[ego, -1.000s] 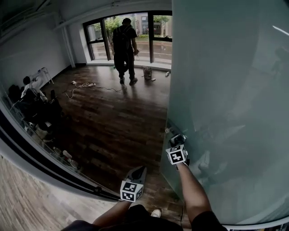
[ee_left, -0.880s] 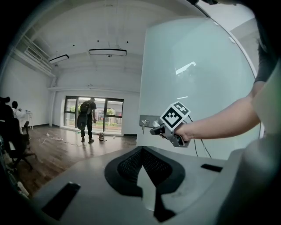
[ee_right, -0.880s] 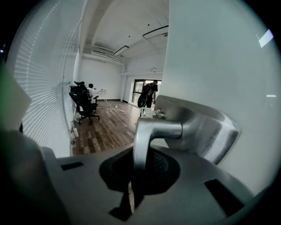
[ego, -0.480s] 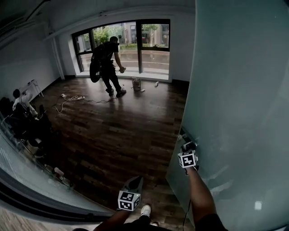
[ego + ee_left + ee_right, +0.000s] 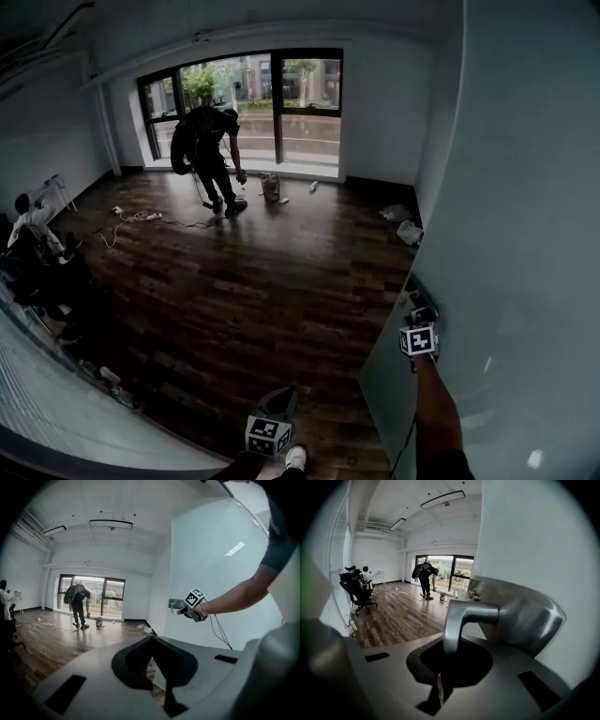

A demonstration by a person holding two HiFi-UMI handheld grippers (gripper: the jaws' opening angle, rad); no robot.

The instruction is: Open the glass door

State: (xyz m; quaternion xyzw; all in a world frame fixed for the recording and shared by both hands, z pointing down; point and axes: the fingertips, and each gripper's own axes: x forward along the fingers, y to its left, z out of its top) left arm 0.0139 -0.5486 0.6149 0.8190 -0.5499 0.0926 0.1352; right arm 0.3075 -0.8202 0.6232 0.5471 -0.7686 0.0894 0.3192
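— Where's the frosted glass door (image 5: 525,216)?
— Right side. Its metal lever handle (image 5: 415,302) sits in the right gripper (image 5: 418,317).
— The left gripper (image 5: 279,405)?
— Lower left, above the dark wooden floor (image 5: 272,281), well apart.

head view downward, gripper views share window (image 5: 108,597), glass door (image 5: 220,573)

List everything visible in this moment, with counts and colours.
glass door: one, frosted pale grey-green, right side
door handle: one, silver lever, at the door's edge
window: one, dark-framed, far wall
standing person: one, dark clothes, by the window
seated person: one, white top, far left
office chair: at least one, black, left side
cables: a few, pale, on the wooden floor
right gripper: one, grey, shut on the door handle
left gripper: one, grey, jaws together, empty
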